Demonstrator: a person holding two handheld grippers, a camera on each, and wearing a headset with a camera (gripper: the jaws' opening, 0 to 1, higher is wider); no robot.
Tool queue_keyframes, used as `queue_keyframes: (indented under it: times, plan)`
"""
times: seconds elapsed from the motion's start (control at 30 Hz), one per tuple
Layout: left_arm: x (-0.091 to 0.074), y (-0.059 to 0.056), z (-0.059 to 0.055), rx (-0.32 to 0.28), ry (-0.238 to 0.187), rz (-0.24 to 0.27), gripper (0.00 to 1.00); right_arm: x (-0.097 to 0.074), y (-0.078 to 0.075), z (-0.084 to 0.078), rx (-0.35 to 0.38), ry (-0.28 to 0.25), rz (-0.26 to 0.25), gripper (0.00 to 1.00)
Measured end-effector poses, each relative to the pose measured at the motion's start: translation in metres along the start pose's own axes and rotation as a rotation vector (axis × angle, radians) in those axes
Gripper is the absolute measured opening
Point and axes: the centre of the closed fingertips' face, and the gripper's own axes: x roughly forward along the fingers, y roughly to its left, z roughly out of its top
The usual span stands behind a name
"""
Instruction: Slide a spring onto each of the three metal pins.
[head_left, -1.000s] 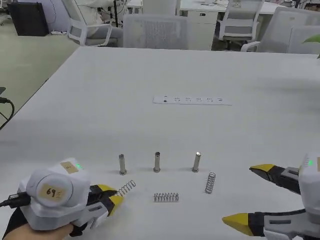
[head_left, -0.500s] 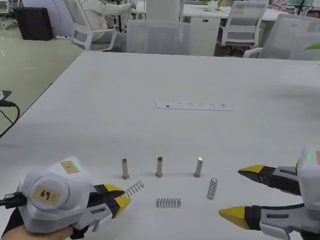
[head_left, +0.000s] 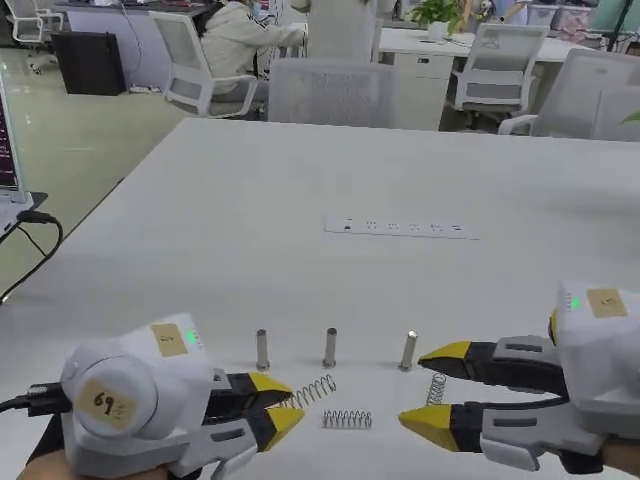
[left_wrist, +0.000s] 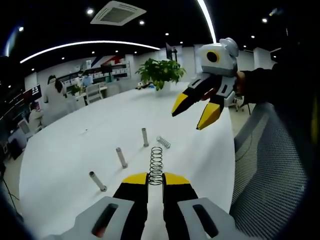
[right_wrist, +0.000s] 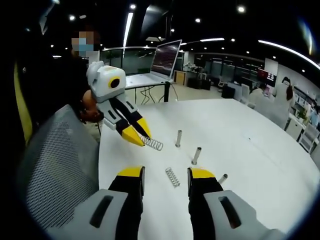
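Three metal pins stood upright in a row on the white worktop (head_left: 400, 170): left pin (head_left: 262, 349), middle pin (head_left: 330, 347), right pin (head_left: 408, 350), none carrying a spring. The left gripper (head_left: 288, 402) sat low at the near left, its yellow-tipped fingers (left_wrist: 134, 181) closed on one end of the held spring (head_left: 312, 390). In the left gripper view that spring stuck straight out from between the fingertips. In the head view its free end pointed up and right, near the base of the middle pin but apart from it. The middle spring (head_left: 347, 419) lay flat on the worktop, just in front of the pin row, between the two grippers and touching neither. The right gripper (head_left: 415, 388) came in from the right with its fingers (head_left: 447, 353) spread wide and holding nothing. The right spring (head_left: 436, 388) lay in the gap between them, just beside the right pin; contact with either finger could not be judged. In the right gripper view a loose spring (right_wrist: 172, 177) lay on the worktop in the gap between the open fingers. I could not tell which of the two springs it was. A flush power strip (head_left: 400, 227) sat well beyond the pins. Office chairs (head_left: 335, 92) stood at the far edge.
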Motion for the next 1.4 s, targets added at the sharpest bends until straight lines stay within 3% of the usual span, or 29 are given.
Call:
queue_keyframes:
  times: [0.27, 0.6, 1.03, 1.4]
  plan:
    - [-0.001, -0.021, 0.016, 0.062, -0.035, -0.078, 0.03, 0.006, 0.011, 0.012, 0.008, -0.029, 0.055, 0.27]
    - [-0.003, -0.039, 0.026, 0.118, -0.075, -0.137, 0.03, 0.011, 0.028, 0.016, 0.044, -0.048, 0.131, 0.21]
    - [-0.004, -0.047, 0.034, 0.135, -0.121, -0.162, 0.03, 0.017, 0.041, 0.009, 0.073, -0.022, 0.193, 0.15]
    - [-0.001, -0.049, 0.028, 0.161, -0.093, -0.157, 0.02, 0.015, 0.047, 0.016, 0.058, -0.017, 0.204, 0.12]
